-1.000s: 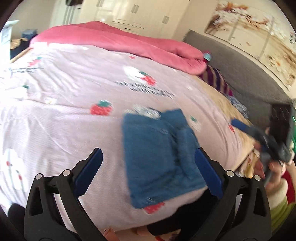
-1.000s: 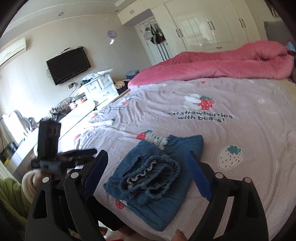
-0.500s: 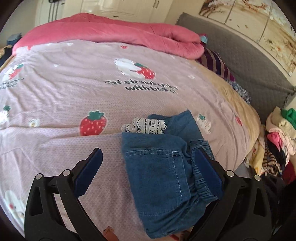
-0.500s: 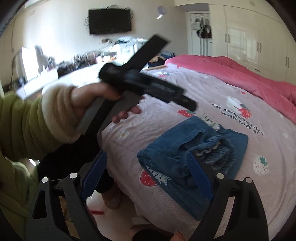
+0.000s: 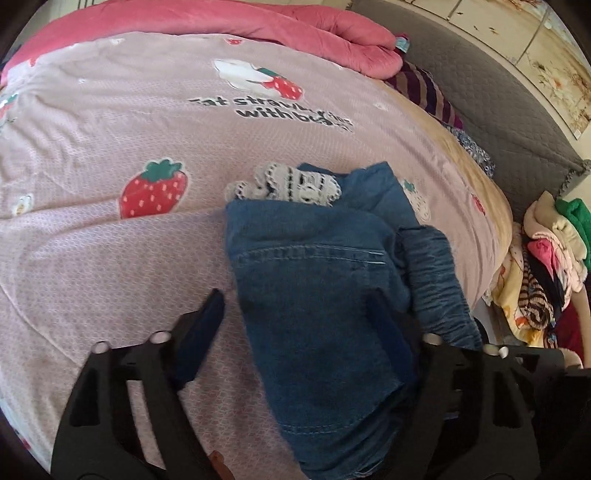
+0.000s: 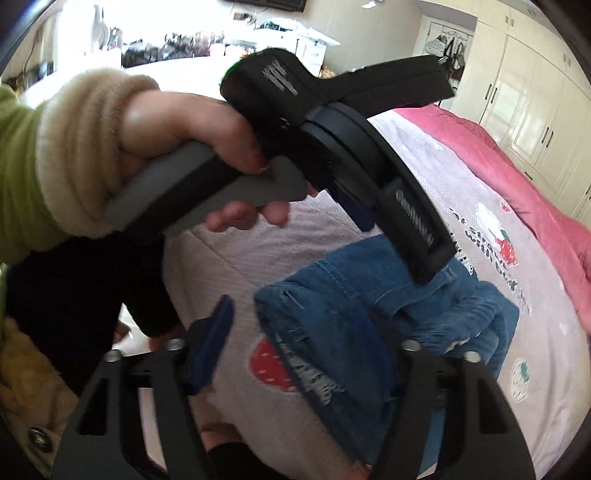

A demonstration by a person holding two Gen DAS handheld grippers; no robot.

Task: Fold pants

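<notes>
The folded jeans lie near the front edge of the bed, on a pale pink quilt printed with strawberries. A strip of white lace trim pokes out from under the far fold, and the gathered elastic waistband sits along the right side of the bundle.

The left gripper hangs low over the jeans with its fingers spread wide, one blue pad over bare quilt and the other over the denim; nothing is between them. The right gripper is likewise wide apart and holds nothing, its view taking in the same jeans from the other side. In that view the person's left hand, in a green sleeve with a cream cuff, grips the grey handle of the left tool above the denim.

A rolled pink duvet lies at the far end of the bed. A heap of mixed clothes sits off the bed's right side.
</notes>
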